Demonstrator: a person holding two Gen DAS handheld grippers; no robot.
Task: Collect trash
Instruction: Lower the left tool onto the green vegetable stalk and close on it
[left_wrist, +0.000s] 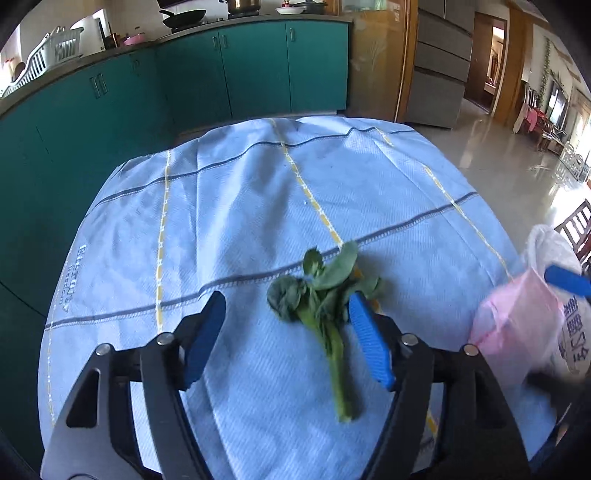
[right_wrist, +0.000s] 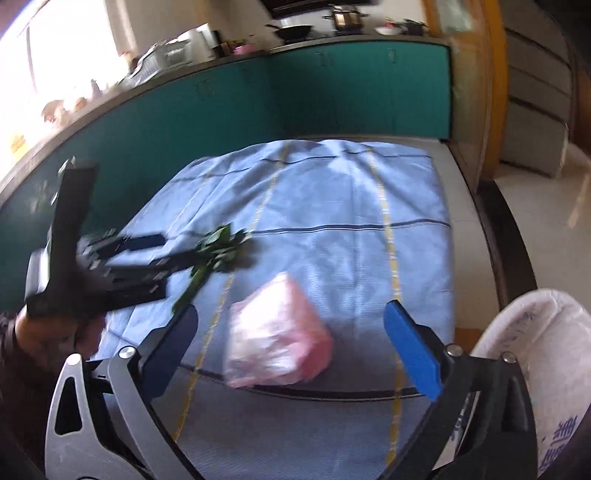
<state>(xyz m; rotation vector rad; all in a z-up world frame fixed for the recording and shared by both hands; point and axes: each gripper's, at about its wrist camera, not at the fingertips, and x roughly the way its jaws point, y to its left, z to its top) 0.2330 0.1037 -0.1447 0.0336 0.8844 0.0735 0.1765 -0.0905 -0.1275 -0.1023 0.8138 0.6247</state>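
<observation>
One leafy green stalk (left_wrist: 325, 295), one pink bag (right_wrist: 277, 332), one white bag (right_wrist: 535, 332).

Pink bag (right_wrist: 279, 332) between open tongs (right_wrist: 291, 332)

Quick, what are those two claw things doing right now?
Left gripper: open, leafy green stalk between its fingers, ungripped.
Right gripper: open, holding nothing; pink bag before it.

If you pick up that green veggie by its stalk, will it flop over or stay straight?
The leafy green would probably droop at the top: its leaves look wilted and curled on the blue cloth. The stalk looks thicker and straighter, so it likely stays fairly stiff. It seems light and unlikely to roll. The left gripper is open around it, not pressing.
</observation>
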